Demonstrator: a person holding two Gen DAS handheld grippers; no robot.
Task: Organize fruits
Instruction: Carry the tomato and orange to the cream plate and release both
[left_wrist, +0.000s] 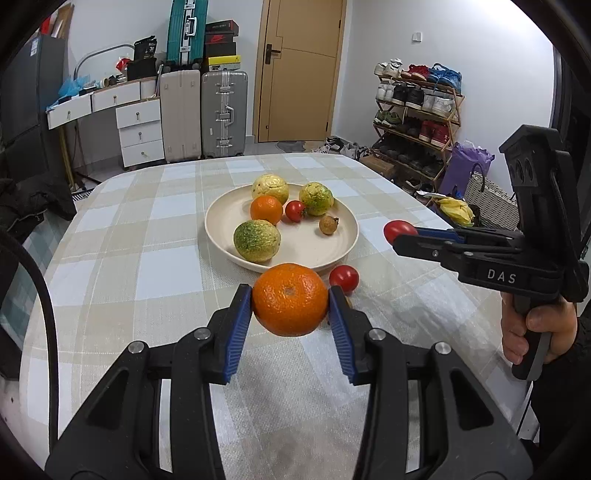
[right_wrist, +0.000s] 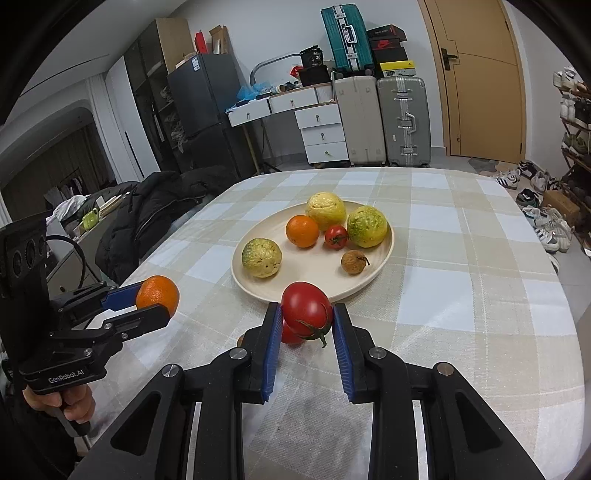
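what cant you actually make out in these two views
- Right wrist view: the tomato on the table is mostly hidden behind the held tomato and the right gripper.
- Left wrist view: the small brown thing is mostly hidden behind the left gripper finger; unidentifiable.

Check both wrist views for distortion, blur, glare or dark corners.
Left wrist view: strong fisheye bending of the door and table edge, black vignette corners, sharp on the orange in the left claw. Right wrist view: same curvature and vignetting, tomato in the right claw crisp, no harsh glare, soft even light.
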